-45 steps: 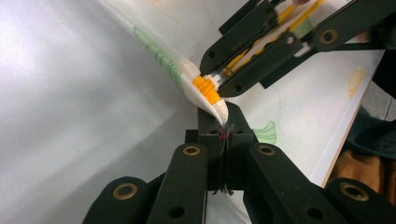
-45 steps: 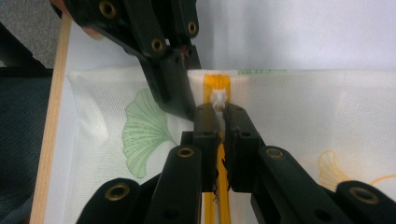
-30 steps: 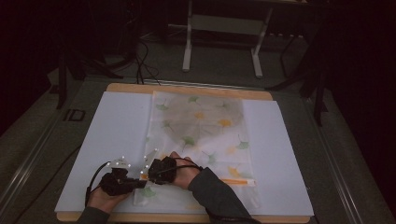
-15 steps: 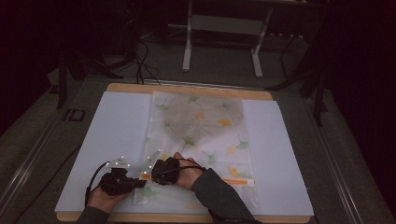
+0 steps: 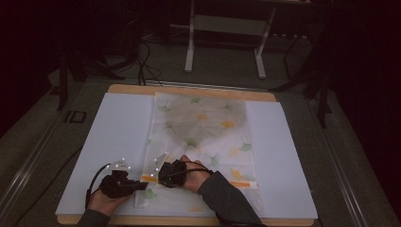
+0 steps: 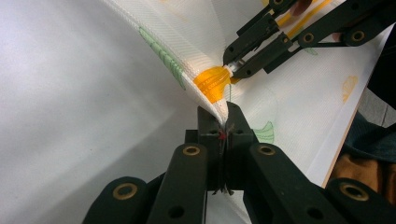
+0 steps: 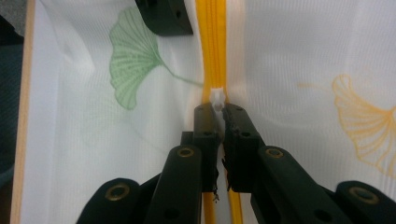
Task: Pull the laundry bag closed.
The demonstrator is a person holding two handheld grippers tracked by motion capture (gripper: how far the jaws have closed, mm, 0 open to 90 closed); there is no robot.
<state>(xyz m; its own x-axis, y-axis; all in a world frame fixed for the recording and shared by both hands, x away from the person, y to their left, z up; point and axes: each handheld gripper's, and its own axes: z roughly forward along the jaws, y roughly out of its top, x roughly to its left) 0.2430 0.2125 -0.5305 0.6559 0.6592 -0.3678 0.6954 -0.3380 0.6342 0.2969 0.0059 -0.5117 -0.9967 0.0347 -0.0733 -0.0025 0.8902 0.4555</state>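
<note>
A white mesh bag (image 5: 203, 127) printed with green and orange ginkgo leaves lies flat, with an orange zipper (image 7: 212, 46) along its near end. My left gripper (image 6: 223, 112) is shut on the bag's fabric edge just beside the zipper's orange end (image 6: 211, 81), lifting it into a ridge. My right gripper (image 7: 218, 109) is shut on the small white zipper pull (image 7: 216, 97). In the high view the left gripper (image 5: 141, 185) and right gripper (image 5: 155, 175) meet tip to tip at the bag's near left corner. The right gripper (image 6: 233, 69) also appears in the left gripper view, pinching the pull.
The bag rests on a white sheet (image 5: 113, 137) covering a wooden table (image 5: 189, 90). A metal stand (image 5: 227, 28) and cables (image 5: 142, 56) sit on the dark floor beyond the table's far edge. A sleeve (image 5: 227, 201) crosses the bag's near end.
</note>
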